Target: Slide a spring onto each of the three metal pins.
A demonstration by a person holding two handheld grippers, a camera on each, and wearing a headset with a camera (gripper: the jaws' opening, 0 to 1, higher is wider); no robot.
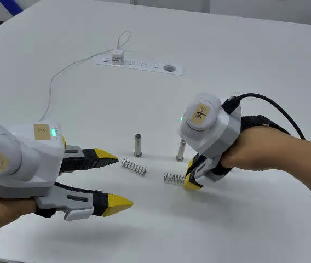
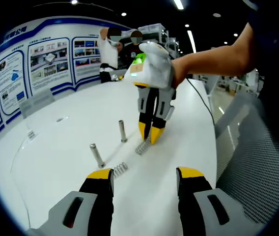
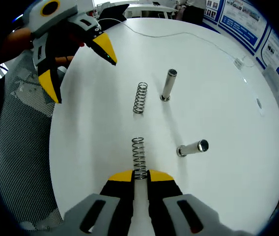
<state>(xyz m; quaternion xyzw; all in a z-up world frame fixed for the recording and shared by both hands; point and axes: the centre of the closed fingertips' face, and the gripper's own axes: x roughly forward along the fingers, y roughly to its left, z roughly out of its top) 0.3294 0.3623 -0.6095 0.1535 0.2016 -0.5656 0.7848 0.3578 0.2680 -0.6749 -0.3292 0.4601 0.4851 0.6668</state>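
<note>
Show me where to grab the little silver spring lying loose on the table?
Pinch the small silver coil spring across its coils near one end, coming from above. It lies flat on the white table, so both sides are open, leaving the far end free for a metal pin.

Exhibition-style lab: wall display boards, white workbench.

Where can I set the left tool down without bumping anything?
Free: the bare table between the power strip and the two upright pins, and the near strip below the loose spring. Crowded: around the pins, where the right tool is shut on the second spring, with the open left tool close by.
</note>
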